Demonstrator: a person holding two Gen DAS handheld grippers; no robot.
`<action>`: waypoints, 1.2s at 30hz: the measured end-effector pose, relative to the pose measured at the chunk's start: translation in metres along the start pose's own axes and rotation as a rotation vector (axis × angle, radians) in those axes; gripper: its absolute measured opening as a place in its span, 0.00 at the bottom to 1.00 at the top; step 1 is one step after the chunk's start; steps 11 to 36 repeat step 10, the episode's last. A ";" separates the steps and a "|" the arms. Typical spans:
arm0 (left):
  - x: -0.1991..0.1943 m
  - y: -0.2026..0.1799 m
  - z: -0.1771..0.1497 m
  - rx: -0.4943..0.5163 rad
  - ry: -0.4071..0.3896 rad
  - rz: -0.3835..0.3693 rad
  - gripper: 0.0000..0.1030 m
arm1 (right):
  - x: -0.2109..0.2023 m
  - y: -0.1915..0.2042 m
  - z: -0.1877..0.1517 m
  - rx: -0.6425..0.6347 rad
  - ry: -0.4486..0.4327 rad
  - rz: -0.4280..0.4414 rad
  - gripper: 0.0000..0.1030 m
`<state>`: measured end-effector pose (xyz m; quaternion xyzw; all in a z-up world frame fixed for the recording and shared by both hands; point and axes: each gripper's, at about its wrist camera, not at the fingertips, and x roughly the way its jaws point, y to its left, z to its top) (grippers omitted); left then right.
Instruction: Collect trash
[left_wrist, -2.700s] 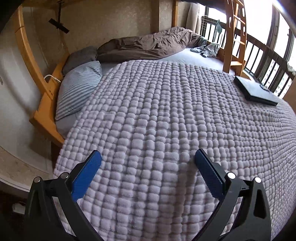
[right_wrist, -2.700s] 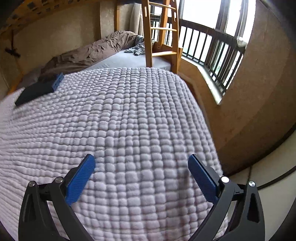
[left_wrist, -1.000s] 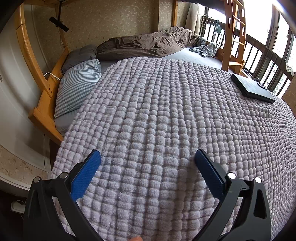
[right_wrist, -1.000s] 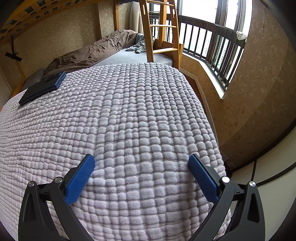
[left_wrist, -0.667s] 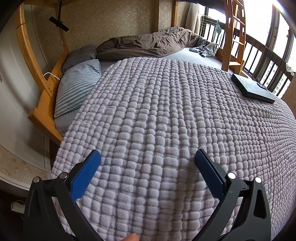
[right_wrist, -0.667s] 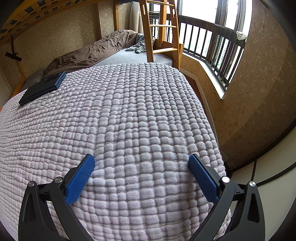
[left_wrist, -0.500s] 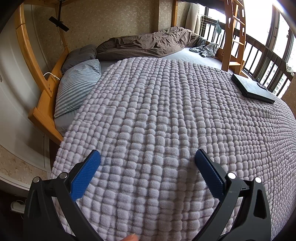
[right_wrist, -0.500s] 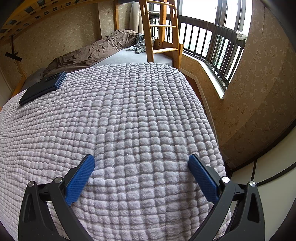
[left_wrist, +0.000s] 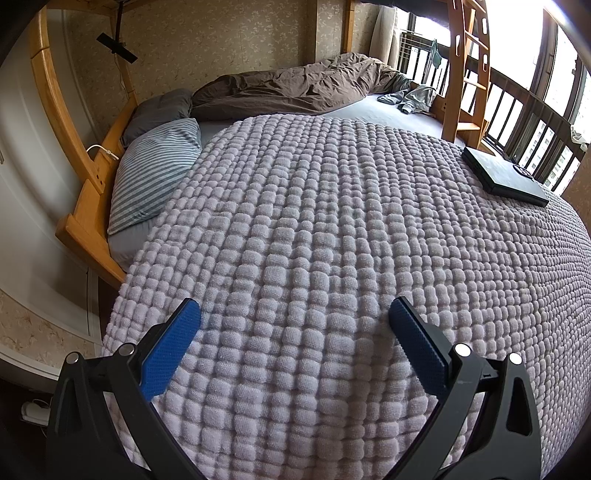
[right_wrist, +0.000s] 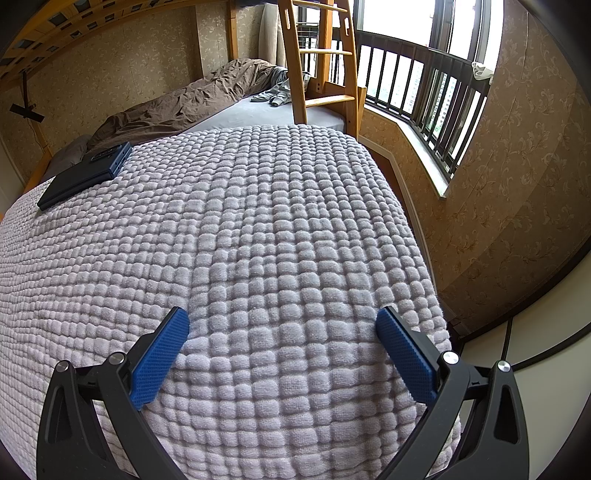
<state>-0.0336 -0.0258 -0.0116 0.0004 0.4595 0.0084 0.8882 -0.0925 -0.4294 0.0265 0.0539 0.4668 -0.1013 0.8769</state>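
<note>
Left wrist view: the left gripper (left_wrist: 293, 308) hangs over a lilac waffle-textured blanket (left_wrist: 332, 229) with its blue-padded jaws spread wide and nothing between them. A dark flat box (left_wrist: 504, 176) lies on the blanket toward the far right edge. Beyond the blanket, a striped pillow (left_wrist: 155, 177) and a grey pillow (left_wrist: 159, 110) sit at the head of the wooden bed frame (left_wrist: 85, 206), and a rumpled brown duvet (left_wrist: 291, 86) runs along the wall.

Right wrist view: the right gripper (right_wrist: 282, 319) is likewise fully parted and empty above the blanket (right_wrist: 258, 221). The dark flat box (right_wrist: 86, 173) appears at far left, a wooden ladder (right_wrist: 314, 55) stands at the foot, and a railed window (right_wrist: 424, 85) is on the right.

No trash item can be identified in either view.
</note>
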 end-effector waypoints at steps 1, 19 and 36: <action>0.001 0.000 0.001 0.000 0.000 0.000 0.99 | 0.000 0.000 0.000 0.000 0.000 0.000 0.97; 0.000 0.000 0.000 0.000 0.000 0.001 0.99 | 0.000 -0.001 0.000 0.000 0.000 0.000 0.97; 0.000 0.000 0.000 0.000 0.000 0.001 0.99 | 0.000 -0.001 0.000 0.000 0.000 0.000 0.97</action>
